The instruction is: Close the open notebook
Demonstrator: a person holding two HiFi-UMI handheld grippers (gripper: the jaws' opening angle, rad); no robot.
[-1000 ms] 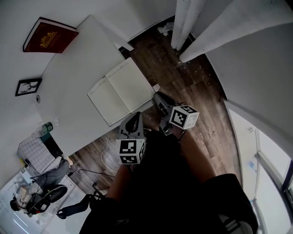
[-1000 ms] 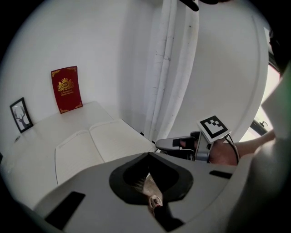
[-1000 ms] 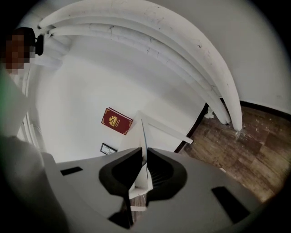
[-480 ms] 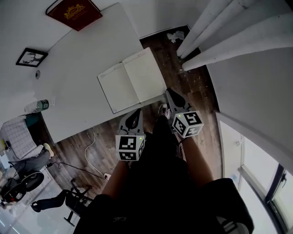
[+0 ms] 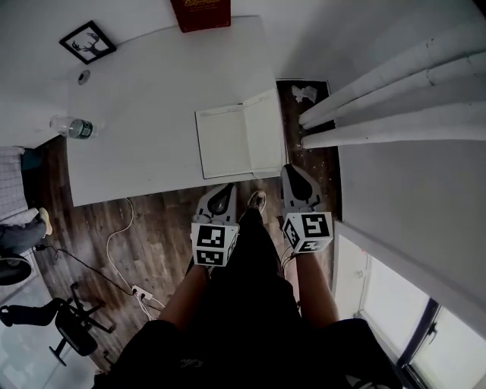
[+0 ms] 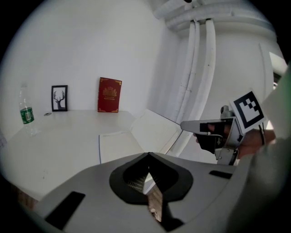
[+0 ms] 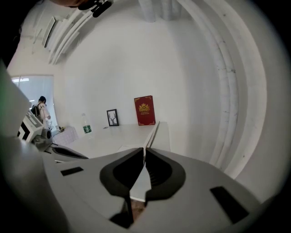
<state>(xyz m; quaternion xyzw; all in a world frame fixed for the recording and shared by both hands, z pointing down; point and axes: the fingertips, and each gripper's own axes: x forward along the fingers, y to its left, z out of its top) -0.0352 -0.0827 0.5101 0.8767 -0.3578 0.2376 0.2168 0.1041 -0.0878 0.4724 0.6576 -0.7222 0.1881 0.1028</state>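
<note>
1. Head view. The open notebook [image 5: 228, 140] lies on the white bench [image 5: 152, 114], toward the bench's 5 o'clock corner. Its right leaf looks narrower than its left, but the tilt cannot be read from above. The right gripper [image 5: 289, 169] has its tip at the notebook's 5 o'clock corner, and the contact is too small to resolve. The left gripper [image 5: 225, 187] sits off the bench edge at the notebook's 6 o'clock, apart from it. At 12 o'clock a red book [image 5: 201, 11] is cut off by the top edge. A picture frame [image 5: 88, 42] stands at 10 o'clock and a water bottle [image 5: 72, 127] at 9 o'clock.
2. Left gripper view. The jaws are pressed together at the tips with nothing between them. The notebook's right leaf is raised and tilted, and the right gripper's tip is at its 3 o'clock edge. The gripper's own housing hides the notebook's near edge.
3. Right gripper view. The jaws are almost together, pinching the raised leaf. The leaf shows edge-on, running toward 12 o'clock from the tips. The housing hides the left leaf.
</note>
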